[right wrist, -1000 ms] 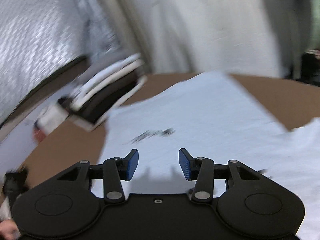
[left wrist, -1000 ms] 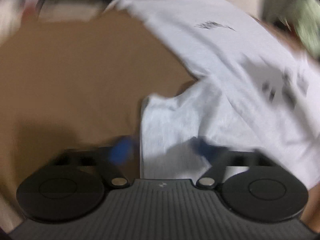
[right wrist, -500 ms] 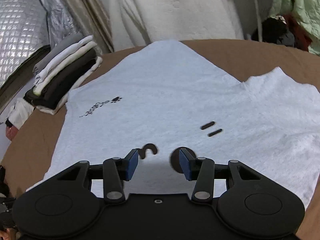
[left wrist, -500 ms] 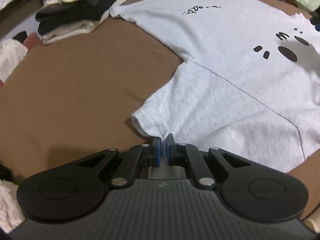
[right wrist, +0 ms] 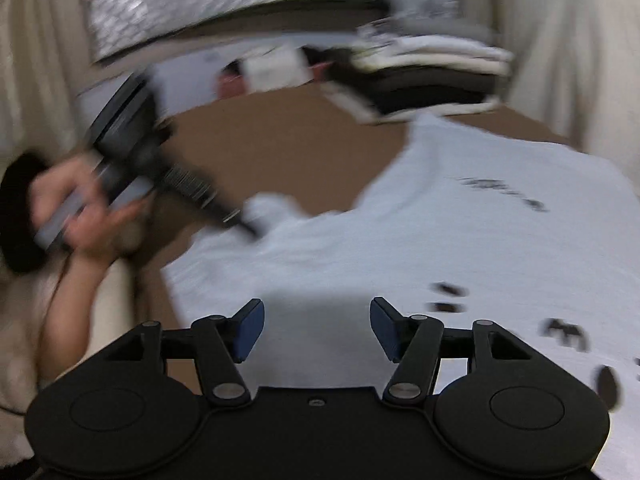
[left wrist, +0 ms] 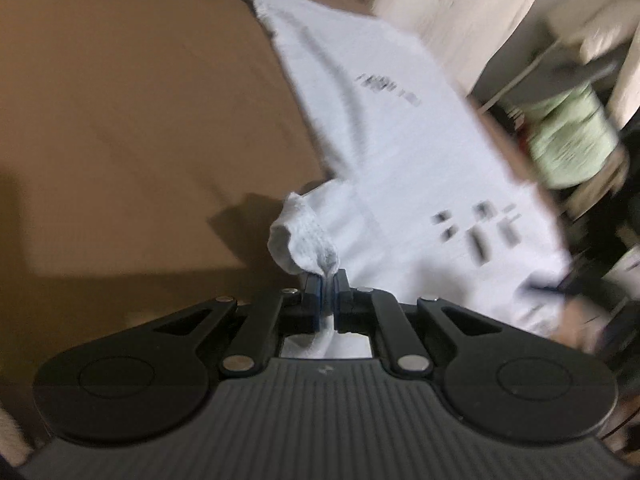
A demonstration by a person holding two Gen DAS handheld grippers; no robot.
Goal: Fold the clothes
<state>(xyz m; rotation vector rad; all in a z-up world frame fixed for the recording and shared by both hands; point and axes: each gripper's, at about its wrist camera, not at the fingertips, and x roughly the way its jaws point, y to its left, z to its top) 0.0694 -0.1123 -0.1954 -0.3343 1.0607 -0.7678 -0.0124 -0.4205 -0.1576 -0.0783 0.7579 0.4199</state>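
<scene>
We see a pale grey T-shirt (left wrist: 400, 152) with dark printed marks spread across a brown table (left wrist: 120, 100), one sleeve (left wrist: 304, 236) lifted clear of the surface and bunched into a small peak. The left wrist view gives us the close detail: the left gripper (left wrist: 329, 292) is clamped tight on the sleeve's hem, cloth pinched between its blue pads (left wrist: 316, 300) and trailing down behind them. Only the right wrist view shows us who holds that tool: a hand (right wrist: 76, 216) wrapped round its handle at the table's left edge, its tip meeting the raised sleeve. The same view also shows us a stack of folded clothes (right wrist: 432, 76) at the far side of the table, just beyond the shirt's hem, and a quilted silver panel (right wrist: 224, 4) behind it. The right gripper (right wrist: 316, 330) hangs over the shirt's body, its jaws opening wide, nothing gripped between them. Both pictures are blurred.
</scene>
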